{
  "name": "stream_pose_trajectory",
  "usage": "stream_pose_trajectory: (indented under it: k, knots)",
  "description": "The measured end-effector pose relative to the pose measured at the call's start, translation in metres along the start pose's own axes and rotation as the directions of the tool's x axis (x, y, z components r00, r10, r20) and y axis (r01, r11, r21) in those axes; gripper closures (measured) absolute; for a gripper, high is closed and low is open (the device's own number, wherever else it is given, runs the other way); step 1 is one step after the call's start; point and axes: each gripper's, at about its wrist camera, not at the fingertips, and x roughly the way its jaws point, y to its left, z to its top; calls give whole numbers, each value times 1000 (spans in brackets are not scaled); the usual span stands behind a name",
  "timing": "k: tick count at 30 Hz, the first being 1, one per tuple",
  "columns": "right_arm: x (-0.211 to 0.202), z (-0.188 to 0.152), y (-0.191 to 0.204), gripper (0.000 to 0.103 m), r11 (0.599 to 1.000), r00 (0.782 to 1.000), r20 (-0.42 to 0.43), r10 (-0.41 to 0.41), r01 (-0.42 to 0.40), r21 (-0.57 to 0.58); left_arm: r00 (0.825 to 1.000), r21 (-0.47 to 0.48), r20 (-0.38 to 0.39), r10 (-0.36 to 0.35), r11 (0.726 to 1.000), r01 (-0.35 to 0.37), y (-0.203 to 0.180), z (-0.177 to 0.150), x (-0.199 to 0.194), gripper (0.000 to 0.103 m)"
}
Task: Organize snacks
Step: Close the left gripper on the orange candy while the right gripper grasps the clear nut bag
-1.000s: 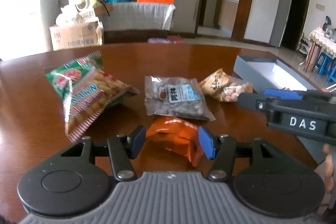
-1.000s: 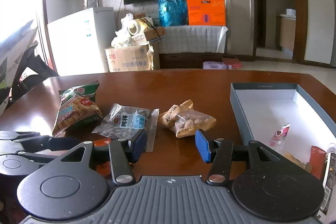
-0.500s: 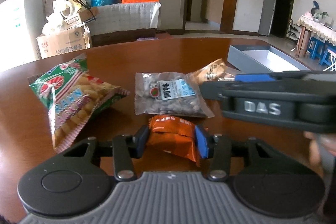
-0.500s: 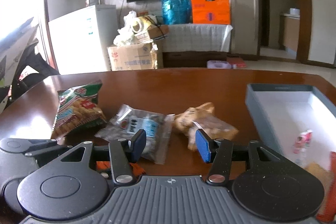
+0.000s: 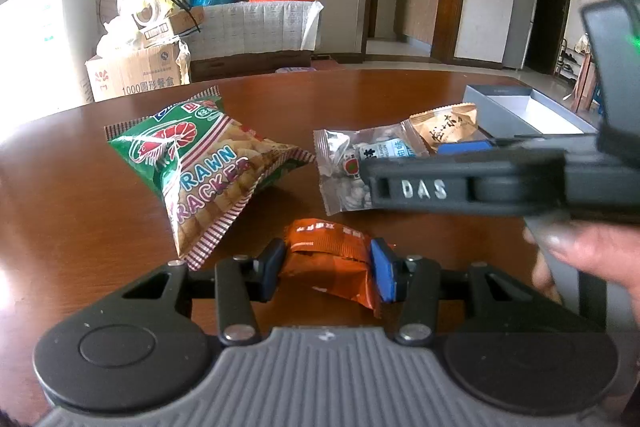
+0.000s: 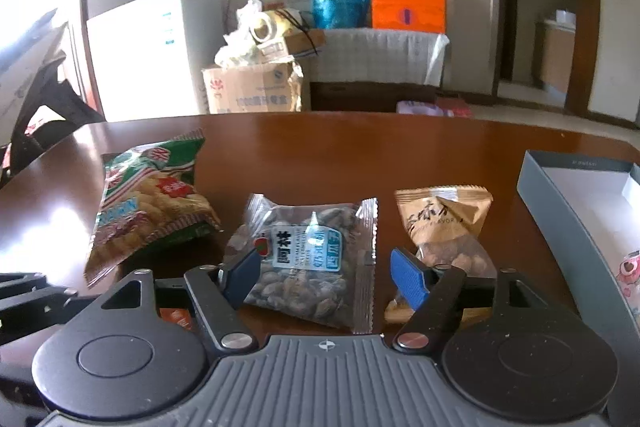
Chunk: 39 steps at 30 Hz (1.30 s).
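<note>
Nearby, prawn cracker bag [image 5: 200,163] (beside clear nut packet [image 6: 308,259]).

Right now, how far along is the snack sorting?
Early on. Done: one pink packet lies in the grey box. In hand: the left gripper is shut on the orange packet; the right gripper, jaws just opening, straddles the clear nut packet. Left on the table: prawn crackers and the tan packet.

"PRAWN CRACKE" on green bag [image 5: 200,163]; "DAS" on right gripper [image 5: 424,189].
</note>
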Motion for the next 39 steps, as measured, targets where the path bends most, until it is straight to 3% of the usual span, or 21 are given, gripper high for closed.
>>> stream_pose_trajectory:
  k: [7,22,39]
  knots:
    - [18,5,0,31,999,997,-73,40,-42,-22,1000,-2,3,5,1000,-5,-2,0,3,58]
    - [-7,-1,-9,69,993,993,-39,108,-110,-52,1000,0,17,18,1000,-18,-5,0,4,57]
    - [-60,-15,-28,79,989,993,-35,115,-117,-86,999,-2,26,47,999,-47,-16,4,11,58]
